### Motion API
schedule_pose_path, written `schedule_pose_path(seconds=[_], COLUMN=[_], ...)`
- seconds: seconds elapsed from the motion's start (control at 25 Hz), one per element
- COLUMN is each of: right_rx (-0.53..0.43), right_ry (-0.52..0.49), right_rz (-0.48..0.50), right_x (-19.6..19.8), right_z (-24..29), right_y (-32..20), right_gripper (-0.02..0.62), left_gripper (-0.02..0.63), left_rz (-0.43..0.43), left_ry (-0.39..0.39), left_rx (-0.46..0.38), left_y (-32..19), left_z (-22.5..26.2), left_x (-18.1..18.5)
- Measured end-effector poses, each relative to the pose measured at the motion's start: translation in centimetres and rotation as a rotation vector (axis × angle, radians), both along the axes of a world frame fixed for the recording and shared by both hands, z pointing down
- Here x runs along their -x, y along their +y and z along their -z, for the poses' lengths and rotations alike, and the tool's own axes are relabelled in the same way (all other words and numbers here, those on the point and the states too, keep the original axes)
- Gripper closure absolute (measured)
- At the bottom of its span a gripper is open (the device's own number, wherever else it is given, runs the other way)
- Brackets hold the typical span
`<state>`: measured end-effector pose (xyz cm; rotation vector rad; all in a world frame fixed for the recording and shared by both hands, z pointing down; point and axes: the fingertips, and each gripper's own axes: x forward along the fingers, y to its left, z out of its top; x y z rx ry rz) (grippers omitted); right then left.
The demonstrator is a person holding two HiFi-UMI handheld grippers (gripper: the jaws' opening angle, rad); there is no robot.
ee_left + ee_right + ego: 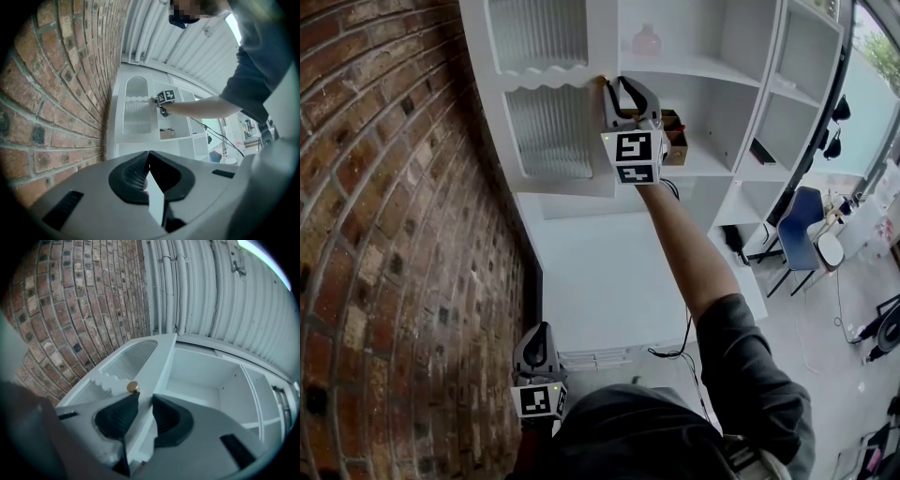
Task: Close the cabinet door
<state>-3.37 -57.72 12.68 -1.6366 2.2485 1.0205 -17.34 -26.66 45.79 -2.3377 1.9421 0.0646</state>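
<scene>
A person stands facing a tall white shelving cabinet (741,84) set against a red brick wall (384,234). The cabinet door (551,131), white with 2 ribbed glass panels and a scalloped bar between them, covers the cabinet's left column, next to the bricks. Its small gold knob (603,80) sits on the free edge, at the height of the bar.

The person's right arm reaches up, and the right hand-held gripper (616,82) is at that free edge. In the right gripper view, its 2 dark jaws are clamped on the door's edge, 1 on each face, with the knob just beside the left jaw's tip. How far the door stands off its frame I cannot tell.

The left hand-held gripper (540,330) hangs low, close to the person's body, jaws closed together on nothing.

A pink vase (646,40) stands on an upper shelf, well apart from the door.
</scene>
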Motion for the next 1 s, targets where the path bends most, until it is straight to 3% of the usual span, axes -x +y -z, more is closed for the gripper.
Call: schedule_pose_path(seconds=[0.52, 1.0], right_rx=[-0.008, -0.049], right_ry=[-0.004, -0.092], right_rz=[0.005, 0.084], right_x=[-0.2, -0.5], right_z=[0.0, 0.0], right_y=[-2.0, -3.0], right_gripper=[0.503, 0.505], left_gripper=[0.603, 0.603], left_rz=[0.023, 0.047], left_ry=[0.007, 0.006], left_rx=[0.011, 0.037], left_y=[-0.7, -1.7], left_z=[-0.3, -0.7], left_x=[0.7, 1.0])
